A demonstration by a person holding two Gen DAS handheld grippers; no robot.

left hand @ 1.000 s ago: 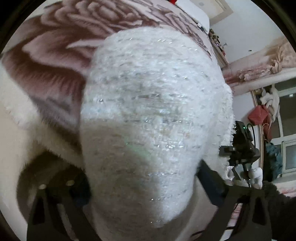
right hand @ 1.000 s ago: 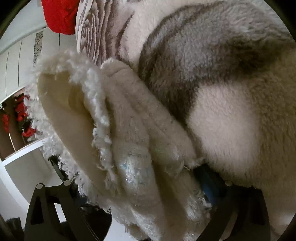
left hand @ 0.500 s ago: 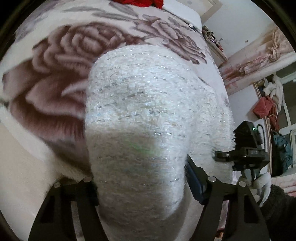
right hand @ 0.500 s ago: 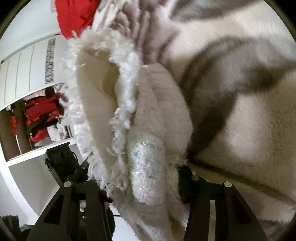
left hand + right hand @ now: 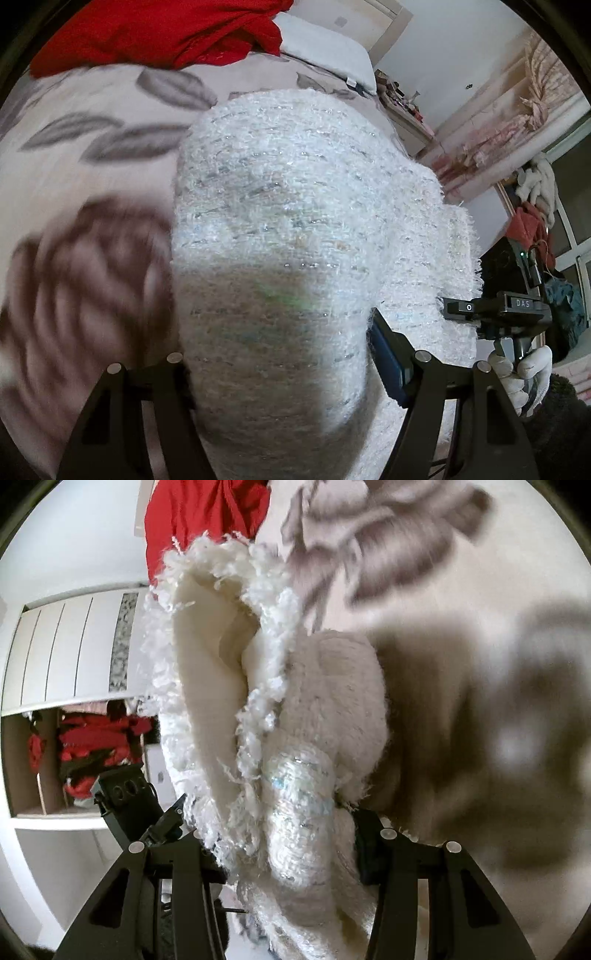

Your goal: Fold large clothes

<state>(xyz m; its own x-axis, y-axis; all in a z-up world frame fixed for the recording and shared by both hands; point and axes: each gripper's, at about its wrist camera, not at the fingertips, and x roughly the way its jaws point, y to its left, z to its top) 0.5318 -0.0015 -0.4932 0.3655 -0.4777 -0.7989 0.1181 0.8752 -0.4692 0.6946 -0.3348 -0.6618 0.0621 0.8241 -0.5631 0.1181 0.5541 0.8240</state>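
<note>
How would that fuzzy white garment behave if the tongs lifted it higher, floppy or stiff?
Probably floppy: the white garment drapes in a soft bulge over the left tongs and bunches in folds between the right tongs. Its thick, shaggy knit suggests some bulk, so it may sag. The fuzz should resist slipping.

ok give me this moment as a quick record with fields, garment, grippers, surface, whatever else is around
garment: white fuzzy knit garment with silver threads, bunched
left gripper: closed on a thick bunch of the garment
right gripper: closed on its folded, fringed edge
surface: rose-print blanket under the garment
other cloth: red garment at the blanket's far end
person: white-gloved hand on the right gripper's handle
</note>
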